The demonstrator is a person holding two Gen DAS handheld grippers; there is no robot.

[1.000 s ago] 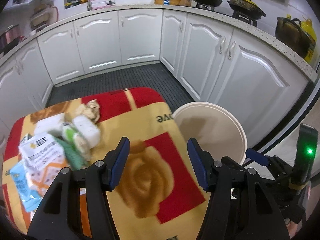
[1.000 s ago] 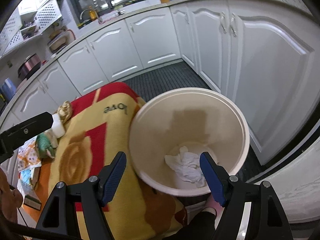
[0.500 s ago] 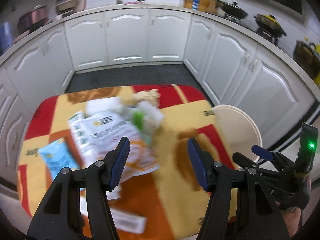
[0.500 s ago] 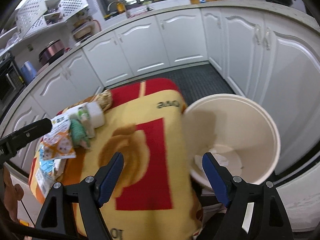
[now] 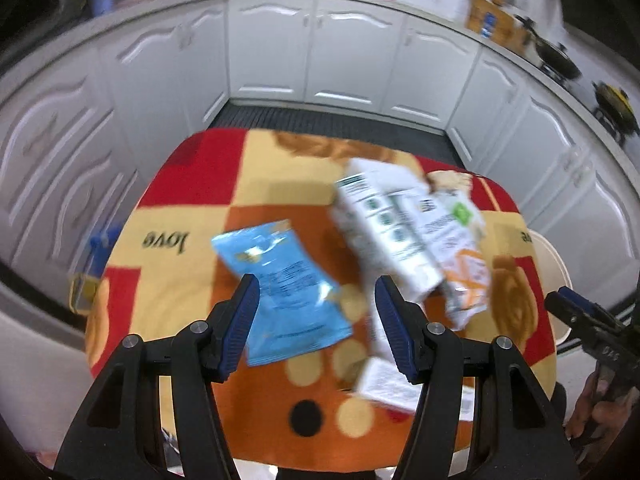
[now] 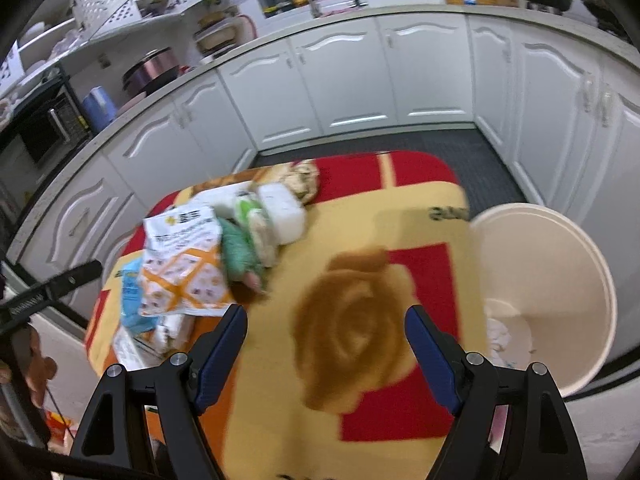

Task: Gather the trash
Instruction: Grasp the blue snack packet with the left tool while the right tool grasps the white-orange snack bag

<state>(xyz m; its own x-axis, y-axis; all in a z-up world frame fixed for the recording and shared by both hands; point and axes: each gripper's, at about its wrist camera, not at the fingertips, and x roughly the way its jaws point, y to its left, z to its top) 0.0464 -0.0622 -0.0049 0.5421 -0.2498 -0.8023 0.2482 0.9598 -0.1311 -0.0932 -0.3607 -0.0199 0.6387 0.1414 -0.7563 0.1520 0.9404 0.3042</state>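
Over the patterned cloth (image 5: 180,208) on the small table, the left gripper (image 5: 316,320) hangs with its fingers apart and nothing clamped, the blue snack packet (image 5: 280,288) lying between them and toward twelve o'clock. At one to two o'clock sits a loose heap of white and orange wrappers (image 5: 404,232), overlapping one another. The right gripper (image 6: 326,350) is likewise empty, fingers spread wide over bare cloth, with the cream bin (image 6: 560,280) at three o'clock (a crumpled white tissue (image 6: 500,340) already lies inside). A likely risk is that the flat, slick packet slides away or the fingers pinch the cloth along with it; a grab at the heap could scatter wrappers off the table edge.
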